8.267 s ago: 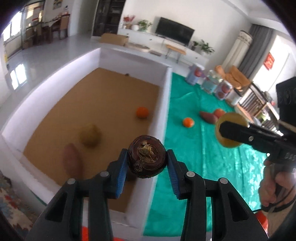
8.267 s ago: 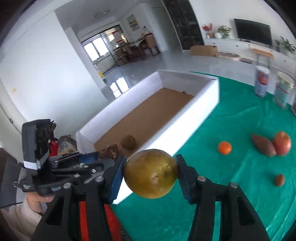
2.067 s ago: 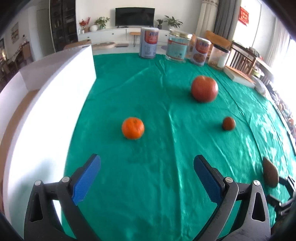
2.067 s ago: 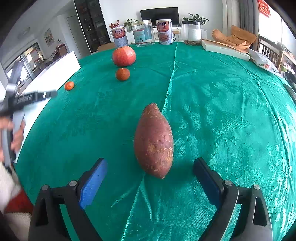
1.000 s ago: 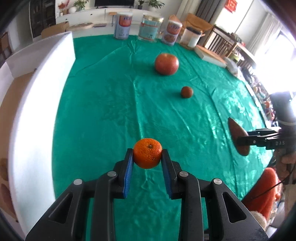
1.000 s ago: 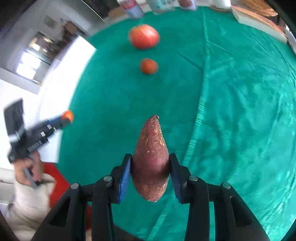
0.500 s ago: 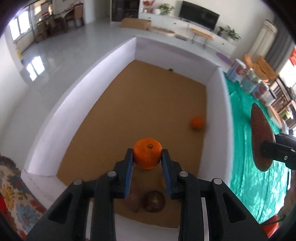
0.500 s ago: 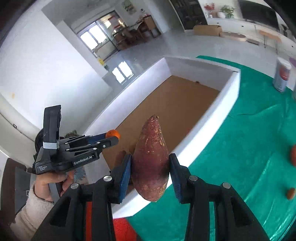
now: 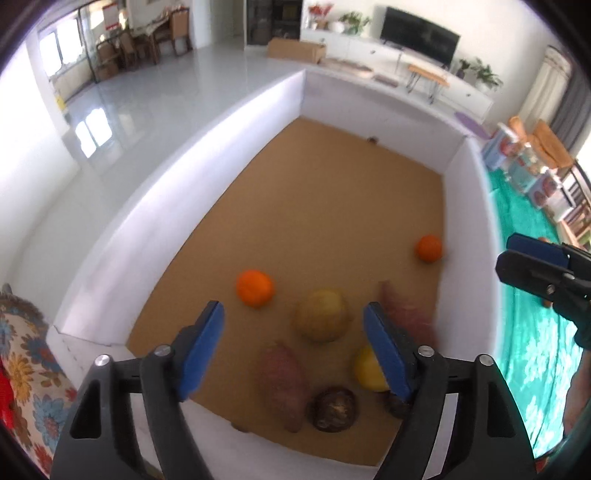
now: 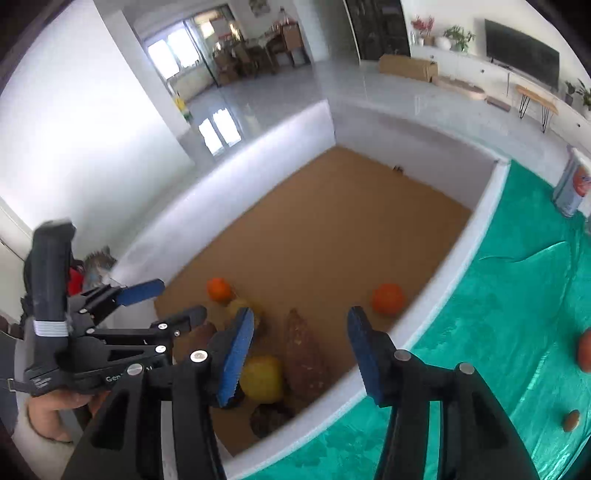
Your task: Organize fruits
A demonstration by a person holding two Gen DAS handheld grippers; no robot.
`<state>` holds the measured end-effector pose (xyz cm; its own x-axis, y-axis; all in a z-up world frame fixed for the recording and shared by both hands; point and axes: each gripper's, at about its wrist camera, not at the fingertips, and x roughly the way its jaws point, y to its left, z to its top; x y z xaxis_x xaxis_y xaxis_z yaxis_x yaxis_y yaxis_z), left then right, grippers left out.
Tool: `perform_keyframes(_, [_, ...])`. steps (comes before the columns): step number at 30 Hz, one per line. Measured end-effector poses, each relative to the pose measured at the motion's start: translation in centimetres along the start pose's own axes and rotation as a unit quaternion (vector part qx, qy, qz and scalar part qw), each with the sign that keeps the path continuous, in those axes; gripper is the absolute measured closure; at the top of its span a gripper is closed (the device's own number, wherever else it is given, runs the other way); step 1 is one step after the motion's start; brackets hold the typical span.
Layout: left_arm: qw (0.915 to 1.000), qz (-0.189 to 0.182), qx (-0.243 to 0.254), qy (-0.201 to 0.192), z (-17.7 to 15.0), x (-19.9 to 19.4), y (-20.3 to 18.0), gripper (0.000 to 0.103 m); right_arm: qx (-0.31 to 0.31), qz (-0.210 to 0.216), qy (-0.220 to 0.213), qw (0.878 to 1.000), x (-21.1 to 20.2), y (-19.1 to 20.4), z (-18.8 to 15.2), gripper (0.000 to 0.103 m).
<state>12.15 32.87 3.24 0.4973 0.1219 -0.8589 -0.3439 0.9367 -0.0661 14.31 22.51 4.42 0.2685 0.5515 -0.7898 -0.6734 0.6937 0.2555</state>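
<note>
Left wrist view
Room: living room with a pale shiny floor, a television (image 9: 421, 35) on the far wall, chairs by the window.
Box: white-walled box (image 9: 177, 173) with a brown bottom fills the middle; green cloth (image 9: 528, 332) covers the table to its right.
Left tool: left tool (image 9: 293, 345) hangs over the box's near end, tilted steeply down; its blue pads are opening, with nothing between them.
Fruits in box: orange (image 9: 255, 288) lies free on the bottom, left of a yellow-brown round fruit (image 9: 321, 319); second orange (image 9: 428, 248) sits near the right wall; blurred sweet potato (image 9: 402, 314) is beside that wall; another sweet potato (image 9: 282, 384), a yellow fruit (image 9: 367, 369) and a dark round fruit (image 9: 334, 408) lie at the near end.
Right tool: right tool (image 9: 532, 260) reaches in from the right, over the box's right wall.

Right wrist view
Right tool: right tool (image 10: 301, 352) points steeply down over the near corner of the box (image 10: 480, 229); jaws are opening, and the sweet potato (image 10: 304, 349) shows below the gap, clear of both pads.
Left tool: left tool (image 10: 166, 302) is at the left, held by a hand (image 10: 55, 406) low in the frame, pads apart and empty.
On the cloth: red fruit (image 10: 584, 349) and a small brown one (image 10: 571, 420) remain on the green cloth (image 10: 517, 314).
</note>
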Motion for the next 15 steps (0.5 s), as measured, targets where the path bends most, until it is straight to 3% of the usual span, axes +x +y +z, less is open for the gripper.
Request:
perform_keyframes(4, [0.9968, -0.045, 0.041, -0.051, -1.6, -4.2, -5.6, 0.01, -0.003, -0.033, -0.051, 0.998, -6.4, -4.1, -4.4, 0.011])
perform_keyframes(9, [0.9846, -0.126, 0.109, -0.054, -5.7, -5.3, -15.2, 0.007, 0.038, -0.158, -0.071, 0.984, -11.4, -12.6, -15.9, 0.011])
perform_keyframes(12, [0.9756, -0.156, 0.151, -0.029, -9.7, -2.8, -21.9, 0.007, 0.1, -0.241, -0.071, 0.963, -13.7, -18.5, -23.8, 0.011])
perform_keyframes(15, [0.9697, -0.158, 0.186, 0.003, -12.8, 1.1, -27.8, 0.007, 0.156, -0.294, -0.063, 0.941, -15.2, -22.6, -29.6, 0.011])
